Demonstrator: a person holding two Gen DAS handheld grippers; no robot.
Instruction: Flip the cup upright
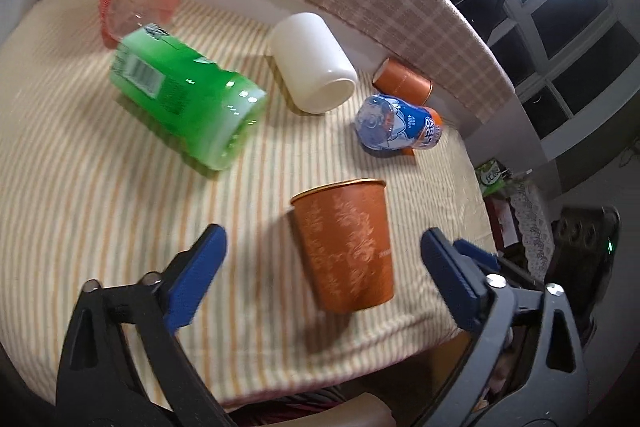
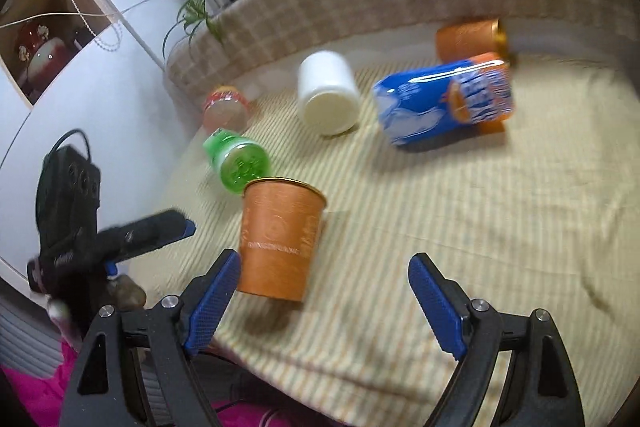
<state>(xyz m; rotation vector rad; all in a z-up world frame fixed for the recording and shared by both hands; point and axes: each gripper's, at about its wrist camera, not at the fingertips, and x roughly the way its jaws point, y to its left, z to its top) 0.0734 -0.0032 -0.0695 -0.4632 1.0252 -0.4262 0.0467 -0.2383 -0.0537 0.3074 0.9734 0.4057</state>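
Left wrist view, orange cup [image 1: 348, 247] upright, left gripper [image 1: 322, 259] wide, right gripper [image 2: 324, 279] wide

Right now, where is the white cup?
The white cup lies on its side near the back of the striped cloth, between the green cup and the blue cup.

Left gripper [image 1: 323, 259] wide open, holding nothing, blue pads [image 1: 196, 279] apart. Right gripper [image 2: 323, 301] also spread wide, empty.
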